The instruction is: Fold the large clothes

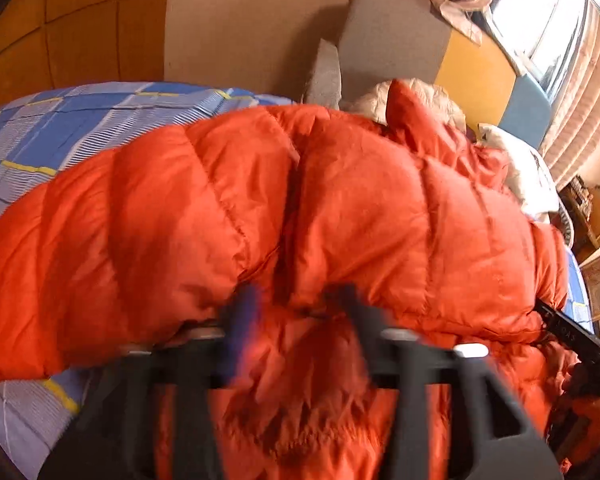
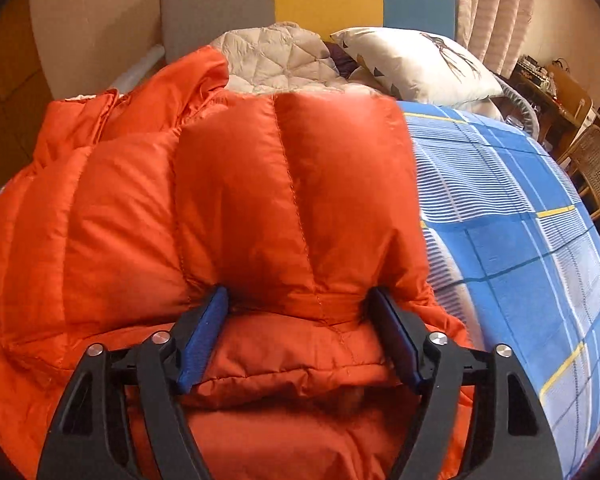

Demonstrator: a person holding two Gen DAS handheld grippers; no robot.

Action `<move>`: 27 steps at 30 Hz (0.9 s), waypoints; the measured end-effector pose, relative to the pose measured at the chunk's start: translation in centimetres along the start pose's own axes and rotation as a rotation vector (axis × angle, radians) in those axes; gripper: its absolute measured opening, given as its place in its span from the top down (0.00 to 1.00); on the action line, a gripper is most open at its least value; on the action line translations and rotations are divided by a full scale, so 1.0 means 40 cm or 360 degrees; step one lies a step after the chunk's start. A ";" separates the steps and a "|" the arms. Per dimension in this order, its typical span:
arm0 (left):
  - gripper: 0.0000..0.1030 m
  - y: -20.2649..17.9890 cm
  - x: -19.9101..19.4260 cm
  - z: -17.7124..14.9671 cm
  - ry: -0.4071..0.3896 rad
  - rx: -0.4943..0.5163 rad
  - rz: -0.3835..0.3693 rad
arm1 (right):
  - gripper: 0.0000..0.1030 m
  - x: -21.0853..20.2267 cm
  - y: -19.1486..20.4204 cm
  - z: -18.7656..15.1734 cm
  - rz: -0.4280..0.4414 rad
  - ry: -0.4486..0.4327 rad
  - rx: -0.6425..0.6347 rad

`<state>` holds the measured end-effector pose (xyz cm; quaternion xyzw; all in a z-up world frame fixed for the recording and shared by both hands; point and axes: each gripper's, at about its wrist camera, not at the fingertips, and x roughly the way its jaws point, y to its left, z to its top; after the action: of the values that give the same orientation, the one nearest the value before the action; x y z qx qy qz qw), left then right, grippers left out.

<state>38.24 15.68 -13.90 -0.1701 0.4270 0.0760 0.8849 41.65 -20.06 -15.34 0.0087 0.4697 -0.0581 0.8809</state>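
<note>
- An orange puffy down jacket lies spread across a bed with a blue checked sheet. It fills the middle of both views, its far end toward the headboard and a white pillow.
- I judge the step in hand to be folding the near hem edge up and over, away from me. To do it well, I should lift both ends of the hem together and level, carry the fold straight toward the far end, and lay it flat so the slippery quilting does not slump sideways.
- My right gripper stands wide apart. Its blue pads bracket a thick bunch of the orange hem; fabric fills the gap and touches both pads, but they are not pressed together on it.
- My left gripper is blurred. Its fingers are apart, with orange fabric bulging between them. I cannot tell whether they are pinching it.
- Part of the other gripper's black body shows at the right edge of the left view, near the jacket's side.
</note>
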 end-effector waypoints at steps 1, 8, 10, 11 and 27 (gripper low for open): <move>0.41 0.000 -0.019 -0.006 -0.0029 0.0002 0.0008 | 0.23 -0.015 0.000 -0.004 -0.0001 -0.0014 0.0005; 0.34 0.039 -0.137 -0.060 -0.0128 -0.0032 -0.0016 | 0.19 -0.147 0.034 -0.069 0.0092 -0.0126 -0.0066; 0.32 0.065 -0.172 -0.084 -0.0155 -0.0060 -0.0024 | 0.19 -0.179 0.052 -0.099 0.0127 -0.0124 -0.0101; 0.31 0.080 -0.186 -0.095 -0.0162 -0.0075 -0.0018 | 0.19 -0.199 0.062 -0.123 0.0161 -0.0121 -0.0116; 0.26 0.496 -0.330 -0.244 -0.0220 -0.0537 0.0270 | 0.19 -0.286 0.133 -0.343 0.0172 -0.0121 -0.0322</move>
<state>17.34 30.71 -13.91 -0.2736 0.3592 0.2323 0.8615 24.57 -12.73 -13.74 -0.0571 0.4383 0.0369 0.8963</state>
